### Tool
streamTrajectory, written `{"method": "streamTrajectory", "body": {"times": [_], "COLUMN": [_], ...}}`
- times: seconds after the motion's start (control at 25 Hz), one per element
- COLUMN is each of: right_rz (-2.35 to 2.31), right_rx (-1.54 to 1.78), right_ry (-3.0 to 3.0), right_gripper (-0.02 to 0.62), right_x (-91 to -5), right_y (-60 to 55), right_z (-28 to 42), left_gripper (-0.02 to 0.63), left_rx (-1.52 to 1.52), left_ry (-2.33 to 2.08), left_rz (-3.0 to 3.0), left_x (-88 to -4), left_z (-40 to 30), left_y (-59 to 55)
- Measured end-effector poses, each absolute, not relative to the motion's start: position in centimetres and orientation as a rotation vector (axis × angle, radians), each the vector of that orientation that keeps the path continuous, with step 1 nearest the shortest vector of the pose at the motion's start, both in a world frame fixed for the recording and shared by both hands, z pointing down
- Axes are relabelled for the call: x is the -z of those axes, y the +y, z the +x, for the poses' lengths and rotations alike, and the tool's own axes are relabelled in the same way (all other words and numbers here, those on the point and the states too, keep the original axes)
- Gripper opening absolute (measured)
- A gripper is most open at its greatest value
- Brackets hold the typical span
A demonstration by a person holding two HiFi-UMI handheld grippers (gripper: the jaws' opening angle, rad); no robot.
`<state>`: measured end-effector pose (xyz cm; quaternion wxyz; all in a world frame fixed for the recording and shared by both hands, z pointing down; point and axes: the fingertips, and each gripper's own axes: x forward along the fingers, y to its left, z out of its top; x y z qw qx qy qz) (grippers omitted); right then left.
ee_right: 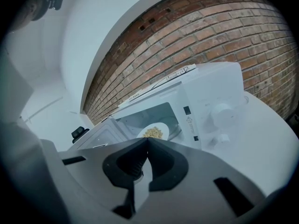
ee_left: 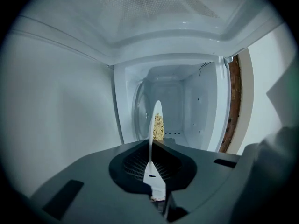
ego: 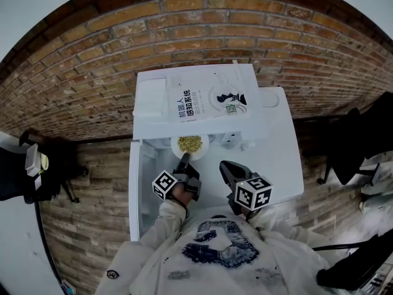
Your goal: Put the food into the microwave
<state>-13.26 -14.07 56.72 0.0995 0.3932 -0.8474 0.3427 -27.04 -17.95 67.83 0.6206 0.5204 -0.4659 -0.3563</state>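
A white plate of yellowish food (ego: 190,145) sits at the mouth of the white microwave (ego: 261,112), whose door (ego: 134,189) hangs open to the left. My left gripper (ego: 184,160) is shut on the plate's near rim. In the left gripper view the plate (ee_left: 156,115) shows edge-on between the jaws of the left gripper (ee_left: 150,148), with the food (ee_left: 159,126) on its right face and the microwave cavity (ee_left: 196,106) ahead. My right gripper (ego: 226,168) hovers over the table, right of the plate, shut and empty. The right gripper view has the right gripper (ee_right: 148,141) aimed at the plate (ee_right: 153,132) in the microwave (ee_right: 210,101).
A book (ego: 209,97) lies on top of the microwave. The microwave stands on a white table (ego: 279,165) against a brick wall (ego: 184,29). Black gear (ego: 43,165) stands on the floor at left, and dark chairs (ego: 350,146) at right.
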Motion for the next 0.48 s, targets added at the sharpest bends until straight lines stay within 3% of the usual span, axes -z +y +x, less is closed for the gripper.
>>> {"method": "streamTrajectory", "body": {"times": [0.48], "right_rz": [1.191], "right_rx": [-1.021], "right_ry": [-2.486], "right_gripper": [0.014], "right_x": [-57.1], "right_y": [-14.7], "right_z": [-12.3], "left_gripper": [0.017], "left_rx": [0.814], "left_ry": [-1.095], "left_rz": [1.145], "left_x": [-70.0], "left_z": [-27.3], "left_y": [-20.3]}}
